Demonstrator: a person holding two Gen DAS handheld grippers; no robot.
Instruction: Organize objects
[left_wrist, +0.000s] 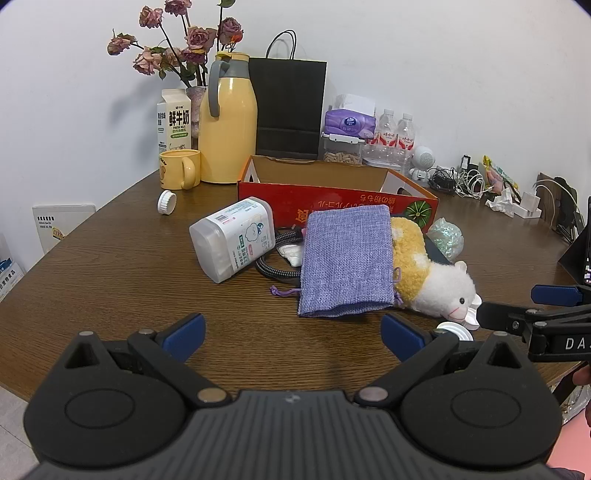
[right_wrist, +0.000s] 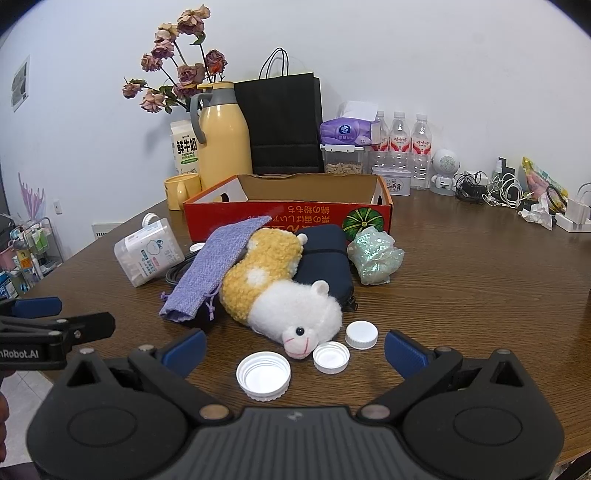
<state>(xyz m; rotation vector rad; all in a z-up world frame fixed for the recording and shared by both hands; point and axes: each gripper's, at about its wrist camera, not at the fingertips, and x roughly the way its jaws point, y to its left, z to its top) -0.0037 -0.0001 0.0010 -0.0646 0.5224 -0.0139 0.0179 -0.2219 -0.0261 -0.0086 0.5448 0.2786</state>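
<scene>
While our left gripper (left_wrist: 291, 334) hangs released over the counter (left_wrist: 110, 280), its view puts the purple pouch (left_wrist: 345, 260) straight ahead of the jaws, between them and the red box (left_wrist: 332, 201). The pouch's long axis runs from us toward the box, its drawstring mouth nearest us, and it lies partly on the plush toy (left_wrist: 436, 277) to its right. The tub (left_wrist: 236, 242) lies on its side left of the pouch. We judge the left gripper nearer the pouch.

From the right wrist, our right gripper (right_wrist: 293, 350) also stands released, empty. The plush toy's head points at us, well short of the box, touching or just beside the small cap (right_wrist: 331, 356), with the large cap (right_wrist: 263, 375) between the jaws. The right gripper is nearer these.
</scene>
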